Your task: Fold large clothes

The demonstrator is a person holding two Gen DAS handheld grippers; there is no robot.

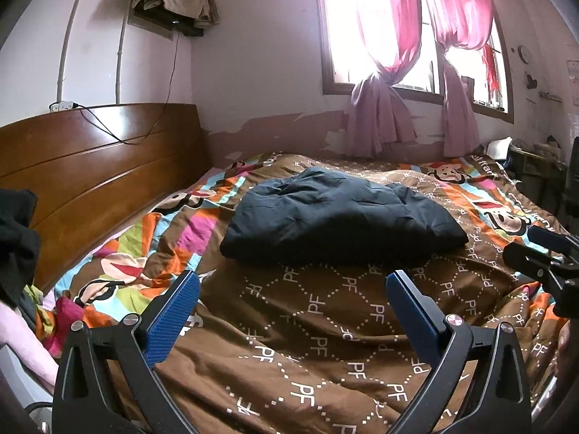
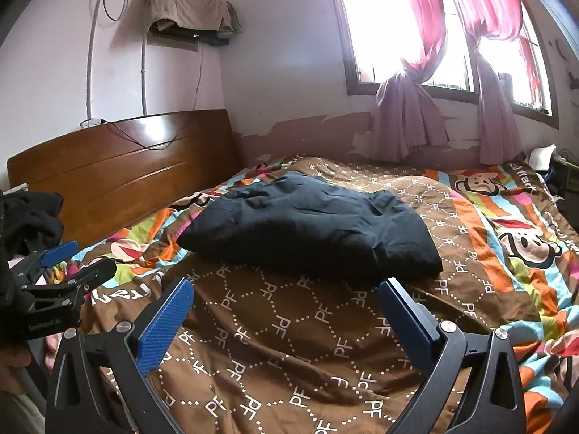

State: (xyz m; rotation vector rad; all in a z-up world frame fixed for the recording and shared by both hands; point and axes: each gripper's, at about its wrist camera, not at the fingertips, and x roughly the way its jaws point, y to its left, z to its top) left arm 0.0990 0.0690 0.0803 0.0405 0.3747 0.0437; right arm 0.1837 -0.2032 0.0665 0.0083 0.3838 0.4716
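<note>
A dark navy garment [image 1: 336, 217] lies folded in a thick bundle on the bed, in the middle of the brown patterned quilt [image 1: 307, 325]. My left gripper [image 1: 293, 285] hovers over the quilt just short of the bundle's near edge, open and holding nothing. In the right wrist view the same garment [image 2: 311, 228] lies ahead, and my right gripper [image 2: 286, 293] stands open and empty just before its near edge. The left gripper [image 2: 63, 264] shows at that view's left side, and the right gripper's tip [image 1: 542, 253] shows at the left wrist view's right side.
A wooden headboard [image 1: 90, 166] runs along the left. Dark clothes [image 1: 18, 238] are heaped at the far left by the pillow end. A window with pink curtains [image 1: 391, 54] is behind the bed. A cluttered stand [image 1: 524, 159] is at the far right.
</note>
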